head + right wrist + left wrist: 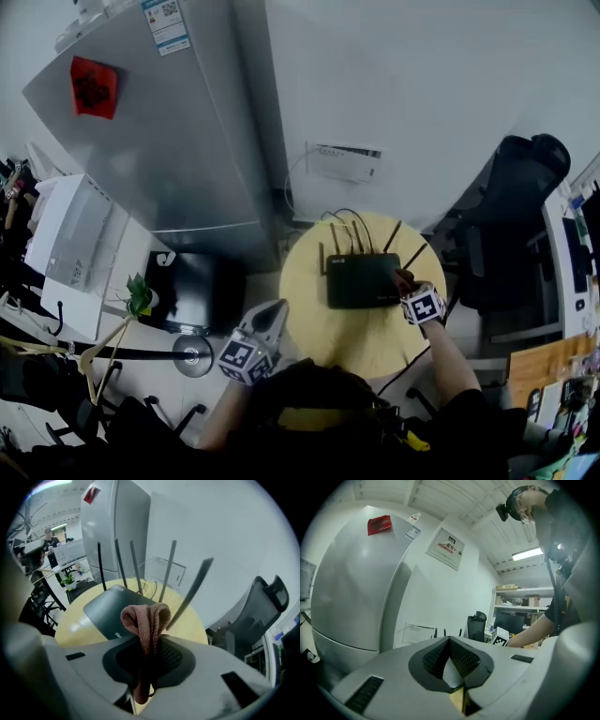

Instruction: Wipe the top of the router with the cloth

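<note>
A black router with several upright antennas lies on the round yellow table. In the right gripper view the router sits just beyond the jaws. My right gripper is at the router's right edge, shut on a folded pink cloth that sticks out past its jaws. The right gripper hangs a little above the tabletop. My left gripper is held off the table's left edge, away from the router. Seen in its own view, the left gripper is shut with nothing in it.
A tall silver fridge stands behind the table at the left. A black office chair is close on the right. A black box and a small plant are on the floor to the left. Cables run behind the router.
</note>
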Available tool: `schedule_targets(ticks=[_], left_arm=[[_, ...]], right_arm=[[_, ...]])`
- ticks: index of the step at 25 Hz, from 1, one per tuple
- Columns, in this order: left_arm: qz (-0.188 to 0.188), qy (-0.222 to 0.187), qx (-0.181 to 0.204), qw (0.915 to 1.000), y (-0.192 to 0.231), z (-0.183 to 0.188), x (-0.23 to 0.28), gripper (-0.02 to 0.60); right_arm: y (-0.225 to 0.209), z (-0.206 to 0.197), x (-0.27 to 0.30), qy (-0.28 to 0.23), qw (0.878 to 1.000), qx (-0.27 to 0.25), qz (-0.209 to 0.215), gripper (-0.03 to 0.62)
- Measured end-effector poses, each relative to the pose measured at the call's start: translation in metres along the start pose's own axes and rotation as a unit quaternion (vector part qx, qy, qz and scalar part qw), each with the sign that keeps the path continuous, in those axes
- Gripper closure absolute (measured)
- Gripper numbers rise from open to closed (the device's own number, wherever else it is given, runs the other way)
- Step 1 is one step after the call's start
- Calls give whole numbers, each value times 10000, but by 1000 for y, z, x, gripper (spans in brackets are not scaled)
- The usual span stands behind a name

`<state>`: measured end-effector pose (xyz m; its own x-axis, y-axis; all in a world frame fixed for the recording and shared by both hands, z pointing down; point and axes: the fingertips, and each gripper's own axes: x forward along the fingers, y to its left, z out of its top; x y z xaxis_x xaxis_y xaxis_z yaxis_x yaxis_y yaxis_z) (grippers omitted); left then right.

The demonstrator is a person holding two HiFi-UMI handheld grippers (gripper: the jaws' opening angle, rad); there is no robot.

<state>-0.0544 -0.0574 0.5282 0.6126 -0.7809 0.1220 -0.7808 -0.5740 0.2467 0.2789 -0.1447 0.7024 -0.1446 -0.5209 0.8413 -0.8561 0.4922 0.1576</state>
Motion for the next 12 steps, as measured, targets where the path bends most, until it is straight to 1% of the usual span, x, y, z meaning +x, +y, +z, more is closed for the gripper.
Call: schedule_targets(ticks=[2,4,6,7,9,10,12], left_arm=[[-86,-61,55,9999,2,9,0,581],[-137,-105,108,9998,5,15,-3,581],[-144,-115,117,9998,8,18,-7,581],[-131,-113,111,9998,10,19,-9,581],[-89,-126,110,9998,13,20,-15,581],[-53,-146,110,9998,14,21,-18,581],[80,-218,80,9997,17,25,-27,581]], right_arm=[[17,22,-9,-196,9995,-228,76,531],[36,32,-8,-184,9981,-562,142,531],[51,41,-3,-144,9943,-1044,142,531],[61,53,-3,-192,9906,-1343,160,531],[82,80,-7,-284,9787,-2023,191,531],[92,90,-7,-286,9703,-2398,170,531],[108,108,-2,-242,9462,-3227,8,531]])
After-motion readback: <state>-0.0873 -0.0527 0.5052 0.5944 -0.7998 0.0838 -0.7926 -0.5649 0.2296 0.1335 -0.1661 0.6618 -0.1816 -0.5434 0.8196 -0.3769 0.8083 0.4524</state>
